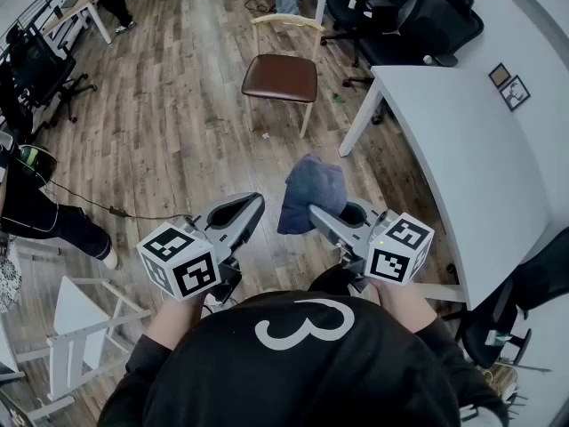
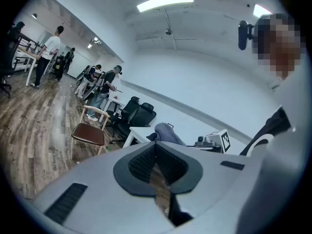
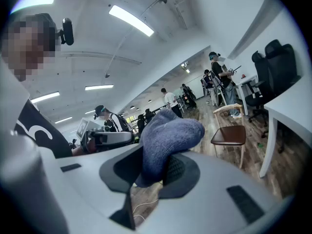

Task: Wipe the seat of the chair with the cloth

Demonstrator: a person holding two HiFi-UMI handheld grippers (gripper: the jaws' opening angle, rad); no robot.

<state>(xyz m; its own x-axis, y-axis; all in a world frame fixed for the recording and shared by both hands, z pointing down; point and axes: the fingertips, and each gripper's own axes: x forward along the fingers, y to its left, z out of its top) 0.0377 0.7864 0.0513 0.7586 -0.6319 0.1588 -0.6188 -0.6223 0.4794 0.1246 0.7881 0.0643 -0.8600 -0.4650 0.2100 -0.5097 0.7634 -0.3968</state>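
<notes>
A wooden chair with a brown seat (image 1: 279, 76) stands ahead on the plank floor, well beyond both grippers; it also shows as the chair (image 2: 88, 134) in the left gripper view and the chair (image 3: 229, 135) in the right one. A blue-grey cloth (image 1: 308, 192) bunches up out of my right gripper (image 1: 313, 213), whose jaws are shut on it; the cloth (image 3: 165, 138) fills the middle of the right gripper view. My left gripper (image 1: 252, 203) is held beside it at the same height, shut and holding nothing.
A white table (image 1: 462, 140) runs along the right, close to the chair. Black office chairs (image 1: 418, 16) stand behind it. A white stool frame (image 1: 76, 327) is at the lower left. A cable (image 1: 107, 208) lies on the floor at left. People stand in the background.
</notes>
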